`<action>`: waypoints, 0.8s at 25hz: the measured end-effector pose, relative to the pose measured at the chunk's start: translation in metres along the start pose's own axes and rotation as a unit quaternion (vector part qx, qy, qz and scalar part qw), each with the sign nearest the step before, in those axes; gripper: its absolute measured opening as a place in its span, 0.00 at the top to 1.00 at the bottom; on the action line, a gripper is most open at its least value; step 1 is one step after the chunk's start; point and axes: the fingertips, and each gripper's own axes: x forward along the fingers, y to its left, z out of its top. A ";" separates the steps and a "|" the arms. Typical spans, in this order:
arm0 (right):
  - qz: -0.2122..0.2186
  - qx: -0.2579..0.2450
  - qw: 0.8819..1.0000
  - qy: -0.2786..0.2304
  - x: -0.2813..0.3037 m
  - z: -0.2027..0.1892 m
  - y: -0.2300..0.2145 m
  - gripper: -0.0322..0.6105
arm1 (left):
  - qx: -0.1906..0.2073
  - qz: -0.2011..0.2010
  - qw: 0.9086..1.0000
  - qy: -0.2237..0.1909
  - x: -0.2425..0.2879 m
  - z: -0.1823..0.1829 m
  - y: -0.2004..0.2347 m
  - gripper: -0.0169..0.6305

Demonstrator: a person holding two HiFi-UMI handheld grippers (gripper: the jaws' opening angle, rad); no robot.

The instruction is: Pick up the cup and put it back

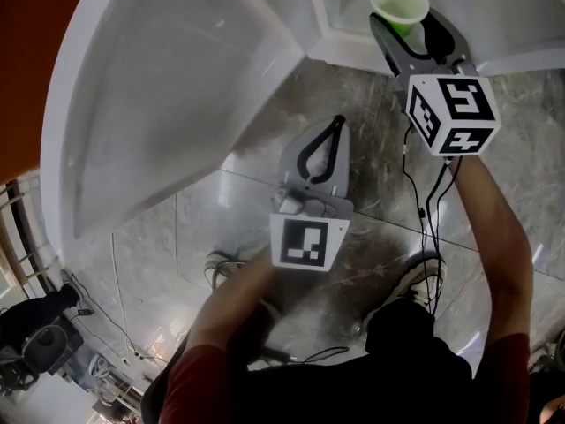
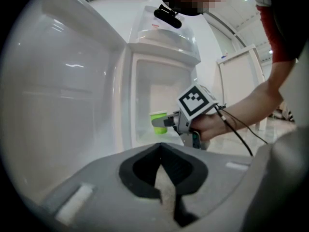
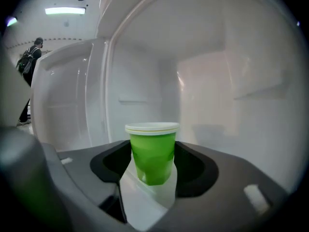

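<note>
1. A green cup with a pale rim stands upright between the jaws of the right gripper. The jaws are spread wide and pinch the cup's lower sides.
2. The cup sits at the mouth of an open white fridge, with the bare inner walls behind it. No view shows whether its base touches a shelf.
3. In the head view, the right gripper reaches up to the fridge opening, and its marker cube sits just behind the jaws.
4. The left gripper has its jaws pressed together with nothing between them. It points toward the fridge, well apart from the cup.
5. The fridge door hangs open at the left, over a marbled floor.
</note>
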 end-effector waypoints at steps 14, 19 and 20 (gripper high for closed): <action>-0.018 -0.023 0.999 0.019 0.043 -0.001 -0.010 0.52 | 0.006 -0.001 1.000 0.021 -0.002 -0.013 0.002 0.97; -0.019 -0.042 0.999 0.017 0.041 -0.001 -0.006 0.52 | 0.001 0.001 1.000 0.020 -0.002 -0.014 0.003 0.97; -0.020 -0.044 0.999 0.017 0.041 -0.001 -0.006 0.51 | 0.001 0.001 1.000 0.020 -0.002 -0.014 0.002 0.97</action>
